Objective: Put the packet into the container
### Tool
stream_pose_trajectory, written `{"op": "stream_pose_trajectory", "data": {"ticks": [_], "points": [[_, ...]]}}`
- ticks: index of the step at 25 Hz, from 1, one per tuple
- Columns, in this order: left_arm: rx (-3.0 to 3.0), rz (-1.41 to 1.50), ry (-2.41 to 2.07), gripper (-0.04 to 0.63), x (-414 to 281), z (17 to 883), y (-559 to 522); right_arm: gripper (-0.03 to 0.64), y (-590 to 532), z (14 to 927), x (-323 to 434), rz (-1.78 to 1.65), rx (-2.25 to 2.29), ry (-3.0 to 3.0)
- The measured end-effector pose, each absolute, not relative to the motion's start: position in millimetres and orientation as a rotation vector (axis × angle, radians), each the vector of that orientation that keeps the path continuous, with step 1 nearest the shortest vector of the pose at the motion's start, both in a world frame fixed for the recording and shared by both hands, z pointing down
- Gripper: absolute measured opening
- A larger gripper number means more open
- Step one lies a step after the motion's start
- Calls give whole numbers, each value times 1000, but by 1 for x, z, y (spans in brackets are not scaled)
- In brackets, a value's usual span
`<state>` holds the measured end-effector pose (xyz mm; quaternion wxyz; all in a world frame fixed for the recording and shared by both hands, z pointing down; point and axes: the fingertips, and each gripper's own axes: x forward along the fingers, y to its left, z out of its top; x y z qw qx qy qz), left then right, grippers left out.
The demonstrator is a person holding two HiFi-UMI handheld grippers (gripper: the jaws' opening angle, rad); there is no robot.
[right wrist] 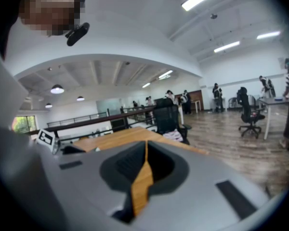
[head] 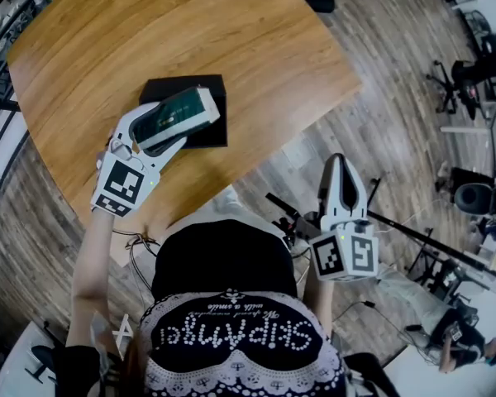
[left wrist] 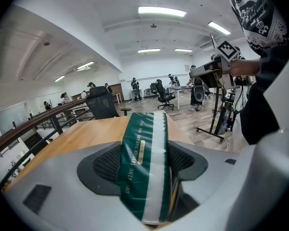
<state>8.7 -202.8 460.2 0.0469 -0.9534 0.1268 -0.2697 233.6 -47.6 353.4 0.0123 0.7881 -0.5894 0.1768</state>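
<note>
A dark green packet [head: 178,112] with a white stripe and gold lettering is clamped between the jaws of my left gripper [head: 169,127]. It hangs over the black rectangular container [head: 190,94] on the round wooden table [head: 107,31]. In the left gripper view the packet [left wrist: 144,165] fills the gap between the black pads, held lengthwise. My right gripper [head: 342,176] is off the table's near right edge, over the floor, with its jaws shut and nothing between them; the right gripper view shows the same gripper [right wrist: 145,170] with its pads touching.
Beyond the table is wood flooring with office chairs [head: 471,77] and stands. A black tripod leg [head: 430,238] crosses the floor near my right gripper. A black chair [left wrist: 102,105] stands behind the table. People stand far back in the room.
</note>
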Motion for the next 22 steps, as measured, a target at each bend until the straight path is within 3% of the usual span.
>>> {"op": "stream_pose_trajectory", "data": {"ticks": [22], "points": [[-2882, -995, 241, 327, 16, 495, -200, 35, -48, 356, 237, 570, 2470, -1818]]}}
